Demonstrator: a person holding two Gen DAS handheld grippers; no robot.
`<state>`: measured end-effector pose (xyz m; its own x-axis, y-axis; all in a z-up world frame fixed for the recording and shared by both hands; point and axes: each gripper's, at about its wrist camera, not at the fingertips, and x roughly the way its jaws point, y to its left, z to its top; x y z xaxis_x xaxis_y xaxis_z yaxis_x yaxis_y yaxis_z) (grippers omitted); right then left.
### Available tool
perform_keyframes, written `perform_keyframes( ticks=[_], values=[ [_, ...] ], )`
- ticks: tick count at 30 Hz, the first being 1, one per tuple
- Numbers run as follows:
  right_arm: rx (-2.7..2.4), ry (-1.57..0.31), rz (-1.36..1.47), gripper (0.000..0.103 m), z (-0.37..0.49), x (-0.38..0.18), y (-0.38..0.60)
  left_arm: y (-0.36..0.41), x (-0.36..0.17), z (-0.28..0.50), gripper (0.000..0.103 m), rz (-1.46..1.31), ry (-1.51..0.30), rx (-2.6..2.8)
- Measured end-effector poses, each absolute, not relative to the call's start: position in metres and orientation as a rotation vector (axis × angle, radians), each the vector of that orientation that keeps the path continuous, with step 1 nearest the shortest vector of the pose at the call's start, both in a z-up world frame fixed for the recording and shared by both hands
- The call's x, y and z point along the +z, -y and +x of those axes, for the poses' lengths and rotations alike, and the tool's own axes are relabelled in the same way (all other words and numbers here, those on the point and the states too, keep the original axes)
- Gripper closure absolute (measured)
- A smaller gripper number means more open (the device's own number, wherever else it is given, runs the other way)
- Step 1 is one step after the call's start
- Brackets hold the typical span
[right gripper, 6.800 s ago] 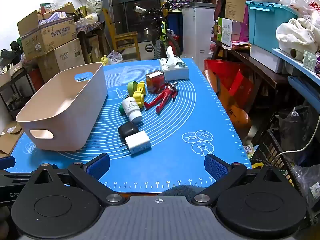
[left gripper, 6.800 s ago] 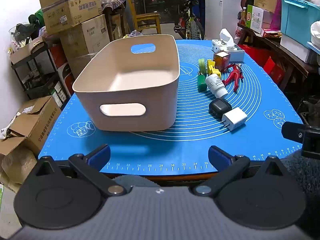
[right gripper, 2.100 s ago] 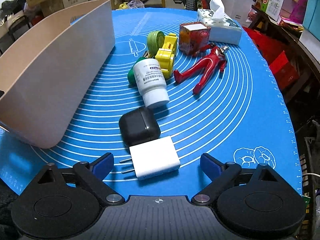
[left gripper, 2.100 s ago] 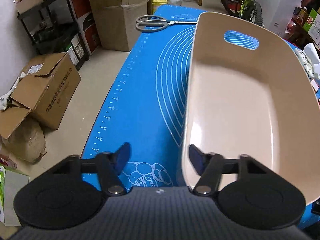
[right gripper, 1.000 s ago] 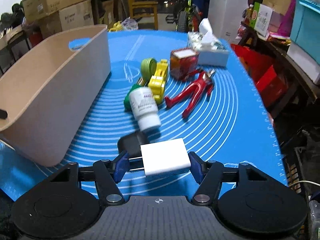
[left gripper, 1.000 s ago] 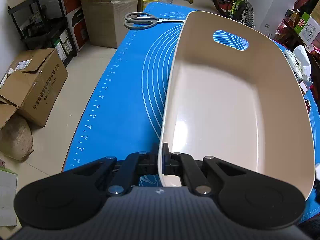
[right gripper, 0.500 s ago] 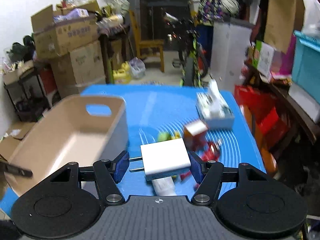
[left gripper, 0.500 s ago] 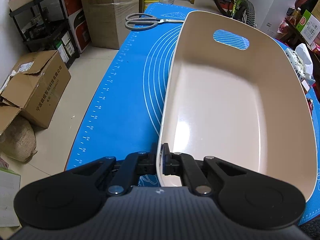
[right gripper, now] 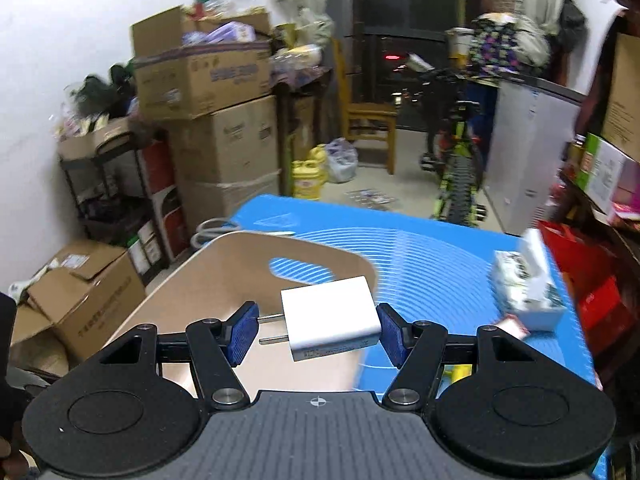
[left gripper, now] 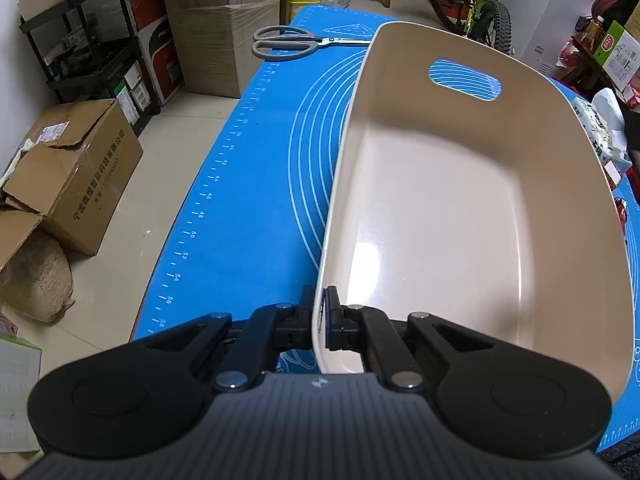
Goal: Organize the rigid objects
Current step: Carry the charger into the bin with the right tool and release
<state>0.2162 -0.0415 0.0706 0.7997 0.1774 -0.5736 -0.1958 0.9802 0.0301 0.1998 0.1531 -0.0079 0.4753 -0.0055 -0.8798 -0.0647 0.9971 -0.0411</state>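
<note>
Beige plastic fills most of the left wrist view: the storage bin sits on the blue mat that covers the tabletop, its inside bare, a slot handle cut through the far wall at the upper right of the frame. The left hand-held gripper is at the bottom centre, its two fingers pressed together on the bin's near rim, one finger outside the wall and one inside. A pair of grey-handled scissors lies on the mat at the top of the frame, well apart from the bin's far corner.

In the right wrist view the right hand-held gripper pinches a white plug adapter at mid-frame. Its blue pads stand half spread, the right pad against the adapter's flat side and the left pad at the tips of the two metal prongs, which point to the left of the frame. The adapter is held in the air, in front of the bin's far wall and slot handle as the camera sees it. A tissue box rests on the mat at the right of the frame, blurred.
</note>
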Motion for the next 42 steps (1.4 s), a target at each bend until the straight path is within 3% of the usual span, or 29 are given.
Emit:
perform_keyframes(
  ticks=[10, 24, 29, 42],
  values=[
    [0.276, -0.742, -0.164, 0.036, 0.241, 0.025, -0.028, -0.156, -0.008, 0.200, 0.097, -0.078, -1.078, 0.036],
    [0.297, -1.009, -0.251, 0.036, 0.262, -0.020, -0.050, -0.156, -0.009, 0.200, 0.096, -0.071, -1.078, 0.041],
    [0.288, -1.013, -0.223, 0.034, 0.262, -0.017, -0.045, -0.156, -0.009, 0.201, 0.096, -0.075, -1.079, 0.042],
    [0.238, -0.808, -0.080, 0.023, 0.235, 0.046, 0.019, -0.156, -0.009, 0.202, 0.096, -0.074, -1.077, 0.047]
  ],
)
